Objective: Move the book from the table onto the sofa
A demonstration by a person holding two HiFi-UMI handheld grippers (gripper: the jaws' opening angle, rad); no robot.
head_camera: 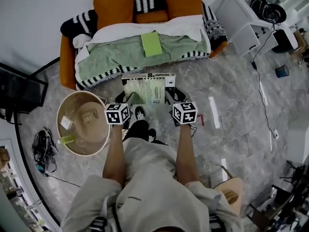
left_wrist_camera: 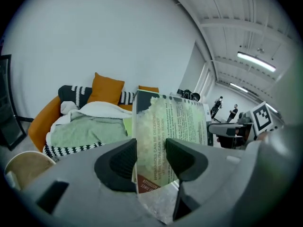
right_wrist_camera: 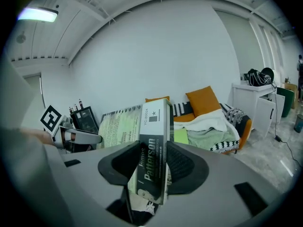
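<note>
Grey marble floor [head_camera: 236, 129] before an orange sofa [head_camera: 67, 64]. Head view: book [head_camera: 147, 87] held aloft just short of the sofa, between left gripper [head_camera: 126, 99] and right gripper [head_camera: 170, 94]. Left gripper view: jaws clamp the book's left end. Right gripper view: jaws clamp its spine.

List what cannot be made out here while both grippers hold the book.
Head view: things on the round table, too small to name.
Head view: green flat item on the sofa, too small to tell book from pad.
Left gripper view: the book's lower edge, hidden behind the left gripper.
Right gripper view: its lower end, hidden behind the right gripper.
</note>
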